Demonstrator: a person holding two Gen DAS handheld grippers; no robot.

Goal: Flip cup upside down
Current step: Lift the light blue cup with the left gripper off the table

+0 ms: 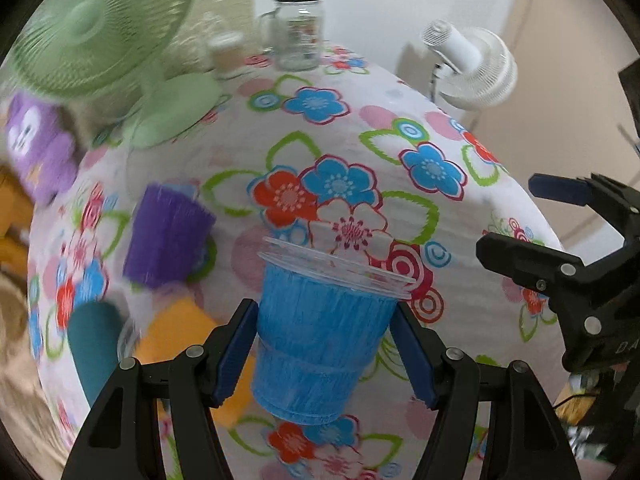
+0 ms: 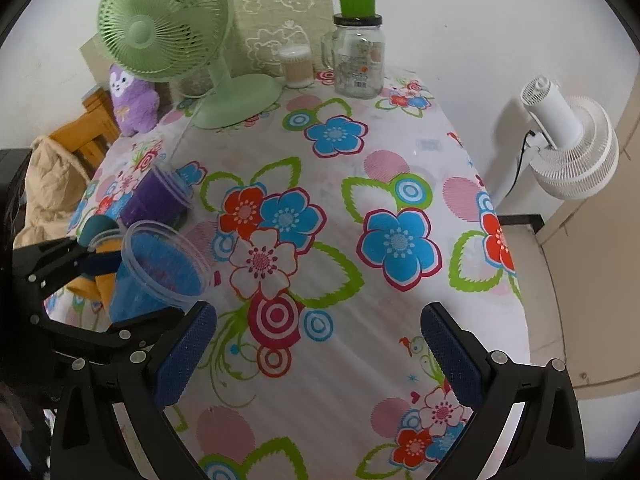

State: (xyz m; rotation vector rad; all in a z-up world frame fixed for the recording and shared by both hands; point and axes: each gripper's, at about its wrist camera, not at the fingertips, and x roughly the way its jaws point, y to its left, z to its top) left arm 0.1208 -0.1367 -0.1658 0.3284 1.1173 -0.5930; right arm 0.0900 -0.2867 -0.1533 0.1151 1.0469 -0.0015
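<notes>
A clear plastic cup with a blue lining is held between the blue pads of my left gripper, lifted above the floral tablecloth, mouth up and tilted away from me. It also shows at the left of the right wrist view, with the left gripper's fingers around it. My right gripper is open and empty over the middle of the table; it also shows at the right of the left wrist view.
A purple cup, a teal cup and an orange one stand at the table's left. At the back are a green fan, a glass jar, a small container and a purple plush. A white fan hangs off the table's right edge.
</notes>
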